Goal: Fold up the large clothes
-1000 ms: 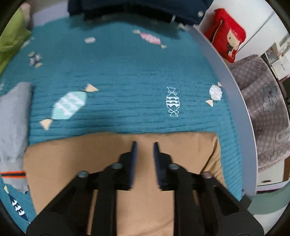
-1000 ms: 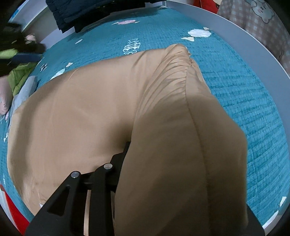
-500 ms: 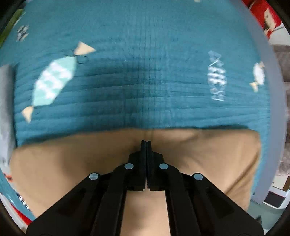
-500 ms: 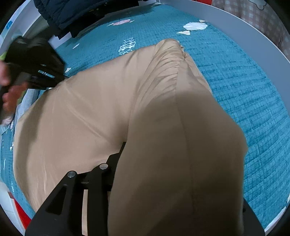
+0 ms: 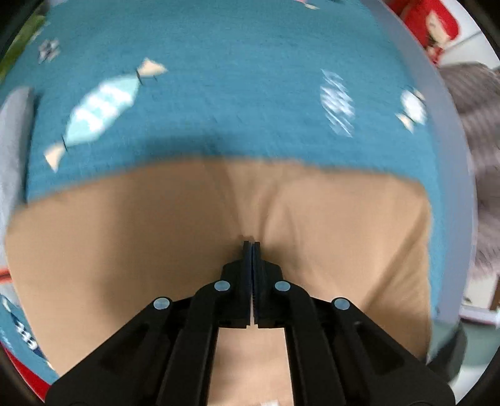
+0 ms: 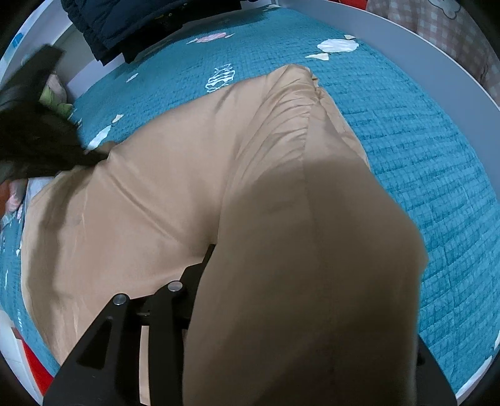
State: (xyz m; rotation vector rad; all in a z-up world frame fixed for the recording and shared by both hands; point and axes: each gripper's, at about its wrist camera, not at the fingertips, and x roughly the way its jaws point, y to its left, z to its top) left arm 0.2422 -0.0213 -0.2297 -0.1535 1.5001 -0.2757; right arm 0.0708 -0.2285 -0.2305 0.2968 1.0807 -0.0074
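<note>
A large tan garment lies on the teal bedspread. My left gripper is shut on a pinch of its cloth near the far edge, and creases run out from the tips. In the right wrist view the same tan garment spreads across the bed, and a thick fold of it drapes over my right gripper and hides the fingertips. Only the left finger's black linkage shows. The left gripper appears there as a dark blur at the garment's left edge.
The bedspread has candy prints and a grey bed rim on the right. A dark jacket lies at the head of the bed. A grey garment lies at the left. A red cushion stands beyond the rim.
My left gripper went from open above the garment to shut on its cloth and has lifted it slightly, raising creases. The right gripper holds its fold in much the same place.
</note>
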